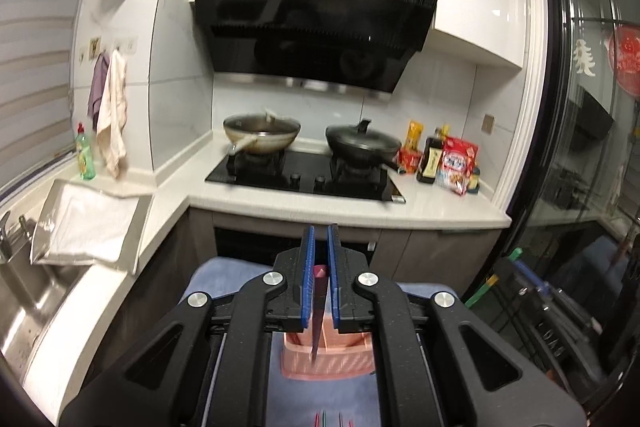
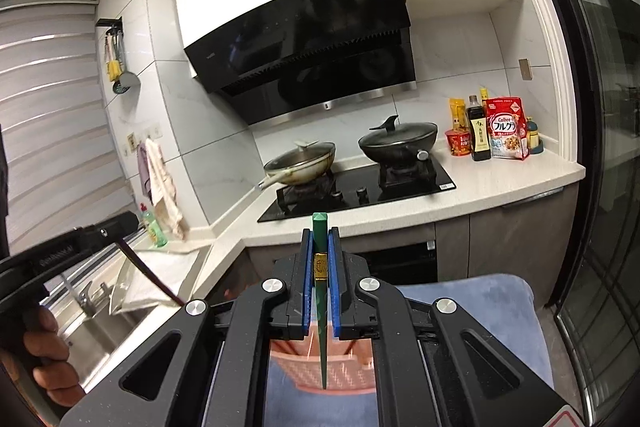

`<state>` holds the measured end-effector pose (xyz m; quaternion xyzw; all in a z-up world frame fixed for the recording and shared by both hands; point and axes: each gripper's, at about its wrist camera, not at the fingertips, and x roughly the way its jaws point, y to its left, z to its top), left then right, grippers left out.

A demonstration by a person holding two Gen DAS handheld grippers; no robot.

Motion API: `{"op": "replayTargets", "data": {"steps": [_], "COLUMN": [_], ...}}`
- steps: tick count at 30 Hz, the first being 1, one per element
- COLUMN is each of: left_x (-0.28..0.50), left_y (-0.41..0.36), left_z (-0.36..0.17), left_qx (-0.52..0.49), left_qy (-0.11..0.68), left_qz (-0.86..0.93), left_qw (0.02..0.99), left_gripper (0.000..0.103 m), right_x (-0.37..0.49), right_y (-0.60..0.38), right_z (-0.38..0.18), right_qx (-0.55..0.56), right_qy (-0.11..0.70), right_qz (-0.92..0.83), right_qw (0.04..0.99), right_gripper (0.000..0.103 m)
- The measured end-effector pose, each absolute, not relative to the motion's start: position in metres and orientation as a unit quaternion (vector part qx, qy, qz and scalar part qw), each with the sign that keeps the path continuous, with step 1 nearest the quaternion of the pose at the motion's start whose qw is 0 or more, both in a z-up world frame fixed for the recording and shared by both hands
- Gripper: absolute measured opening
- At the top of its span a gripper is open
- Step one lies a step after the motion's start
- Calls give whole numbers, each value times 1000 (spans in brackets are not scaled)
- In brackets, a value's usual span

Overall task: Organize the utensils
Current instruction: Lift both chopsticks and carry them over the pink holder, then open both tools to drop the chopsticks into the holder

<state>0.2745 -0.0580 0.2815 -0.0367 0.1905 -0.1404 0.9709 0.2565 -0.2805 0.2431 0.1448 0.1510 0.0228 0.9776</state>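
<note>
Plainly, each hand-held gripper is pinching one chopstick above the pink basket, so the risk lies in the drop. The left hand-held gripper (image 1: 321,279) has its blue pads pressed together on a dark red chopstick (image 1: 318,319), whose tip hangs low in the frame over the pink slotted basket (image 1: 326,363). The right hand-held gripper (image 2: 320,279) is clamped on a green chopstick (image 2: 321,307) with a gold band, its square end sticking up past the pads and its tip pointing down over the same basket (image 2: 348,367). Both sticks are held near one end, so they could pivot or slip in the pads and miss the compartment. Released from this high, a stick might bounce off the rim onto the blue cloth (image 2: 472,311). Lowering both together, the sticks could also knock each other.
</note>
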Motion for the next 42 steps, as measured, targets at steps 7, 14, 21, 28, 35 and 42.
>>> {"op": "replayTargets", "data": {"steps": [7,14,21,28,35,42], "left_x": [304,323,342,353,356,351], "left_y": [-76,-86,-87,-84,-84,-81], "left_z": [290,280,258,232,214,206], "left_qx": [-30,-27,-27,-20,-9,-4], "left_qy": [174,176,194,213,224,231], "left_qz": [-144,-144,-139,-129,-123,-108], "left_qw": [974,973,971,968,967,967], "left_gripper": [6,6,6,6,7,35], "right_x": [299,324,339,347,348,342], "right_y": [-288,-292,-294,-293,-293,-293], "right_z": [240,221,199,176,169,174], "right_qx": [165,173,175,165,161,162], "right_qy": [154,168,185,212,221,219], "right_qz": [23,23,22,18,13,14], "right_qw": [974,970,967,963,962,962], "right_gripper": [7,7,7,7,9,13]}}
